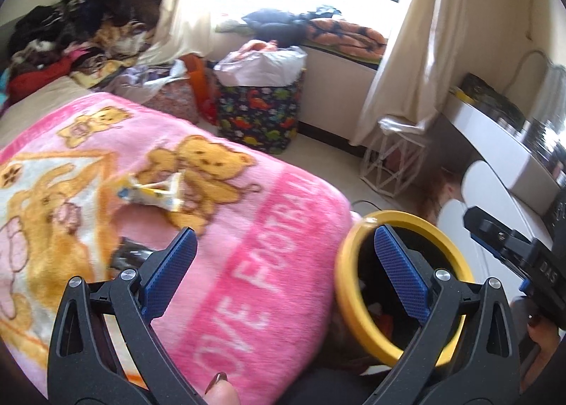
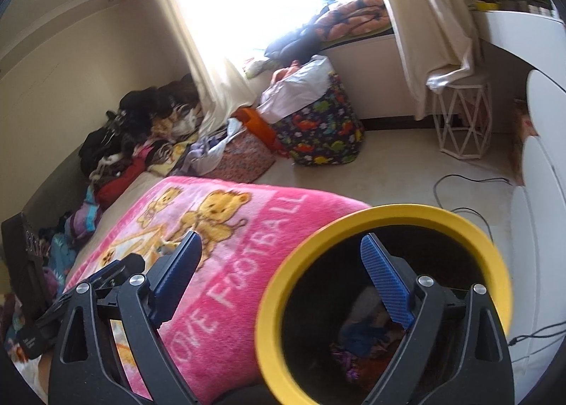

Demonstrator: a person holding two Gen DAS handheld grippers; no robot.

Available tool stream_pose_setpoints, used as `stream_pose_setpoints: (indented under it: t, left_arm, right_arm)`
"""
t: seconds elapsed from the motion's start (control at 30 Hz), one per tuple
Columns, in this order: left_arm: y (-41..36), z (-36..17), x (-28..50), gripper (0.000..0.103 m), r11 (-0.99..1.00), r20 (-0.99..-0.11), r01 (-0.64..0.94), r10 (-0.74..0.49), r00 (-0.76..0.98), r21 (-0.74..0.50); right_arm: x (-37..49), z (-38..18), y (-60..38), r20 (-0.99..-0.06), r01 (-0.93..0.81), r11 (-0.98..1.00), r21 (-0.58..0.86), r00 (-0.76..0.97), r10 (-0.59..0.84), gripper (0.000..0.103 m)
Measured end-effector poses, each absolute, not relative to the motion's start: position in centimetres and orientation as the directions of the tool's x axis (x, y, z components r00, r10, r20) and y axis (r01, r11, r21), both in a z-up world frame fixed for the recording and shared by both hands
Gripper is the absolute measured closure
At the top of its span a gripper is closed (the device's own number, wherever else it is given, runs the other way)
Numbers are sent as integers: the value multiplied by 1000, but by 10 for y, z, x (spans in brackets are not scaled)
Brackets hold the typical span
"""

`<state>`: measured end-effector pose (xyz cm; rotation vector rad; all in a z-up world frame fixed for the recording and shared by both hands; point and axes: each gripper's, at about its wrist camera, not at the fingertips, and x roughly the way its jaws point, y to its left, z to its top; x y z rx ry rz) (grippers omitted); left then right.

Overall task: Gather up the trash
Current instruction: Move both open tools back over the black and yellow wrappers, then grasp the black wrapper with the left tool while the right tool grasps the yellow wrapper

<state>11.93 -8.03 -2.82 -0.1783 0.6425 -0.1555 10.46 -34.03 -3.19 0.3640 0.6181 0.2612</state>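
wrapper (image 1: 152,192) beyond left gripper (image 1: 286,263) fingertips

Right claw (image 2: 283,263) spread empty over yellow-rimmed bin (image 2: 353,228), trash inside, beside pink bear blanket (image 2: 247,246)

A blanket (image 1: 226,214) lies spread over the bed, and a crumpled wrapper (image 1: 155,192) rests on it, ahead of the left gripper (image 1: 286,277). A bin (image 2: 385,299) stands just beside the blanket's right edge with bits of trash (image 2: 357,345) in its bottom, and the right gripper (image 2: 283,284) hangs with 1 finger over the blanket and the other over the bin's mouth. Behind the bed, a fabric basket (image 2: 318,125) stands on the floor below the window, a pile of clothes (image 2: 134,129) lies far left along the wall, and a wire stool (image 2: 463,118) stands to the right by the curtain (image 2: 421,30).
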Motion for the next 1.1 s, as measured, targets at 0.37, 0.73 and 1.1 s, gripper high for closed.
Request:
stream_pose_setpoints:
  t: [0.37,0.73,1.1]
  left_arm:
    - [14,-64,127,11,959,-648,-144,-52,760,-246]
    - [62,-107,136,24,918,-693,-234,-60,718,-321]
    - [59,-134,148,41,908,-704,-209,-121,700,-364]
  right_arm:
    - [171,-31,-243,-544,-297,874,385,692,475,14]
    - [241,-60,-141,-627,-412,857,310,589,510,17]
    - [297,-114,-81,-725,-416,856,307,480,494,48]
